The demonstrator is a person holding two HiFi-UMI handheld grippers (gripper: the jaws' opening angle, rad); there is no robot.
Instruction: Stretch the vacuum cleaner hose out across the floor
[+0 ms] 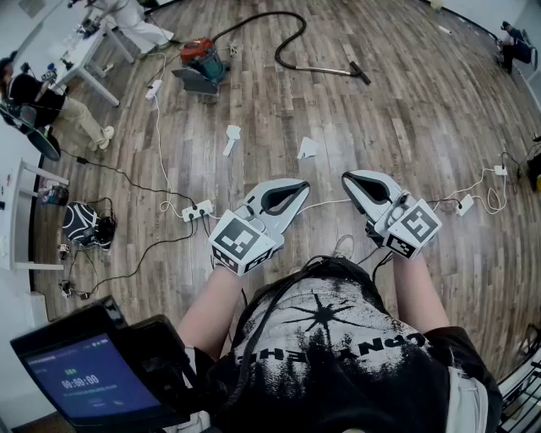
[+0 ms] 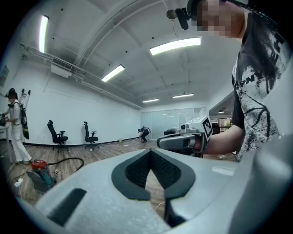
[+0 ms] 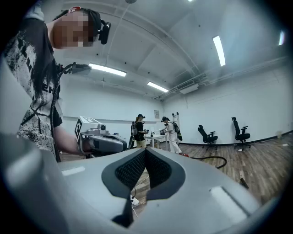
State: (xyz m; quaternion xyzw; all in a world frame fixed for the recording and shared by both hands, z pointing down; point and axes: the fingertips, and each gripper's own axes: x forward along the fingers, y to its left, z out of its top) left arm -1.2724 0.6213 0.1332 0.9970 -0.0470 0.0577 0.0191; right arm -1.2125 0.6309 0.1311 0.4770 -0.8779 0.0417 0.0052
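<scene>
Two grippers: left gripper (image 1: 299,187) and right gripper (image 1: 348,179) are held out front side by side, tips angled toward each other and apart.
Left claw: pressed together, nothing in it.
Right claw: pressed together as well, nothing pinched.
One vacuum (image 1: 201,61): red and teal, it sits on the wood floor (image 1: 406,127) far up the room, well apart from both grippers.
One hose (image 1: 279,52): black, it leaves the vacuum, curls round in one loop and joins one wand (image 1: 325,70). That ends in one nozzle (image 1: 361,74) lying right of the vacuum.
Two scraps: left scrap (image 1: 232,138) and right scrap (image 1: 308,148), both white, lie on the floor between vacuum and grippers.
Two strips: near strip (image 1: 197,211) is just left of the left gripper with its cord trailing away. Far strip (image 1: 153,89) is beside the vacuum.
Two chairs: first chair (image 2: 57,135) and second chair (image 2: 91,135), both black, stand near the far wall.
Three bystanders: seated person (image 1: 38,97) at the left edge, standing person (image 1: 127,17) at the top, far person (image 1: 511,42) at the top right.
One screen (image 1: 84,376): bottom left, lit blue.
</scene>
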